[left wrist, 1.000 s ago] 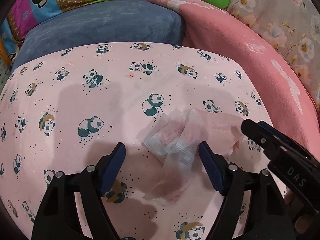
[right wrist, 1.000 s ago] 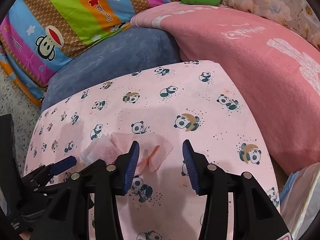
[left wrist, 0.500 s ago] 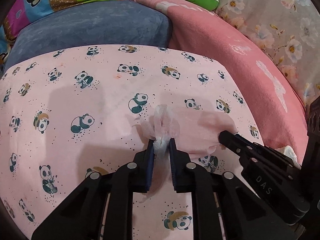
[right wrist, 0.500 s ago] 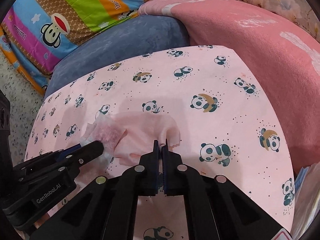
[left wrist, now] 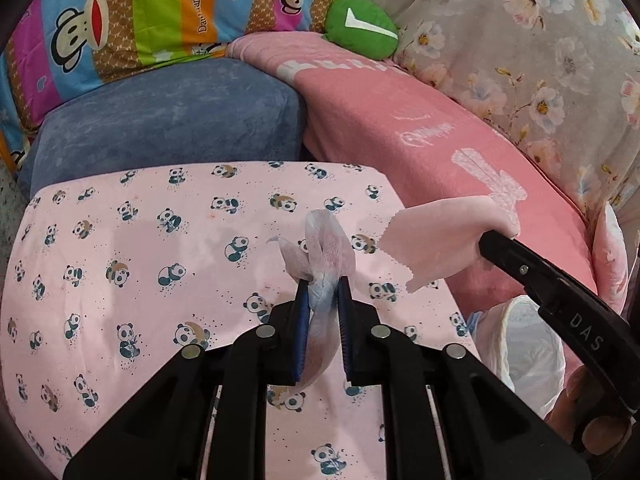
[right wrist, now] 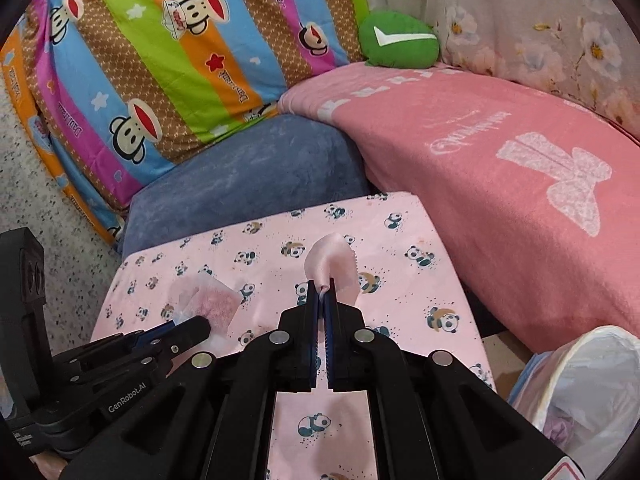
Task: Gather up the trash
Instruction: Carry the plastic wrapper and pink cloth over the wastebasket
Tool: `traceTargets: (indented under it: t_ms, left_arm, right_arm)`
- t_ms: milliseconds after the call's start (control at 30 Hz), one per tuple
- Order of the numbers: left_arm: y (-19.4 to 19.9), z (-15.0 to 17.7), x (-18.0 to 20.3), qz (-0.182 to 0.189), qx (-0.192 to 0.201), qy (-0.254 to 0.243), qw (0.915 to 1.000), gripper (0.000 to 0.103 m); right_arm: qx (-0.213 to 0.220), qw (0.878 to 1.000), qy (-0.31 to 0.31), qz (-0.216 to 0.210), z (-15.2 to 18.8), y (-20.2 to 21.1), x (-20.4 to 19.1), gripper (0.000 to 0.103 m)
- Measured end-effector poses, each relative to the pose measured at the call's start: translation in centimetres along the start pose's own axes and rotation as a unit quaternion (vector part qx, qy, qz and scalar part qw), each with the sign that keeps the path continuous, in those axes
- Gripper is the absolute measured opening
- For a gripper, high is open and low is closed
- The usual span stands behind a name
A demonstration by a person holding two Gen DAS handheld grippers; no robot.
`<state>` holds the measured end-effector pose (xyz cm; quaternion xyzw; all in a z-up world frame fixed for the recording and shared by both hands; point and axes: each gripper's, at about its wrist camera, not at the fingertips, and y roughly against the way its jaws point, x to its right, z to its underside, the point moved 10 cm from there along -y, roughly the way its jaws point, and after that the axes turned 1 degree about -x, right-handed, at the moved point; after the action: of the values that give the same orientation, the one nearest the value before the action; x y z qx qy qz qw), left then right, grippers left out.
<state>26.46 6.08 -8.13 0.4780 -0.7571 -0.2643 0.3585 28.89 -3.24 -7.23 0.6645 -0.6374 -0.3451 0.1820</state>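
Observation:
My left gripper (left wrist: 323, 282) is shut on a translucent white wrapper (left wrist: 326, 246) with a pinkish smear, held above the panda-print sheet (left wrist: 120, 248). From the right wrist view the same wrapper (right wrist: 210, 304) hangs off the left gripper (right wrist: 192, 326) at lower left. My right gripper (right wrist: 322, 293) is shut on a pink serrated-edge sheet of paper (right wrist: 332, 262), lifted off the sheet. In the left wrist view that pink paper (left wrist: 436, 240) droops from the right gripper (left wrist: 490, 240) at the right.
A bin with a white plastic liner (right wrist: 592, 384) stands at lower right, also visible as the bin liner (left wrist: 524, 348) in the left wrist view. Behind the panda sheet lie a blue cushion (left wrist: 172, 120), a pink blanket (left wrist: 400, 120), a striped monkey quilt (right wrist: 160, 60) and a green pillow (left wrist: 360, 28).
Both grippers went from open to shut on their pieces, then lifted them off the panda sheet. The bin has come into view at lower right.

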Motion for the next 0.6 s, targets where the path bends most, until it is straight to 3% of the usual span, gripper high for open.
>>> traceTargets:
  t_ms: [300, 600]
  left_arm:
    - [3.9, 0.0, 6.3, 0.021, 0.028, -0.043, 0.9985, 0.013]
    - [5.4, 2.0, 13.3, 0.04, 0.032, -0.091, 0.9945, 0.014]
  right_arm:
    - [0.064, 0.998, -0.018, 0.008, -2.0, 9.6, 3.0, 0.004]
    - [0.101, 0.994, -0.043, 0.028, -1.4, 17.4, 8.0, 0.004]
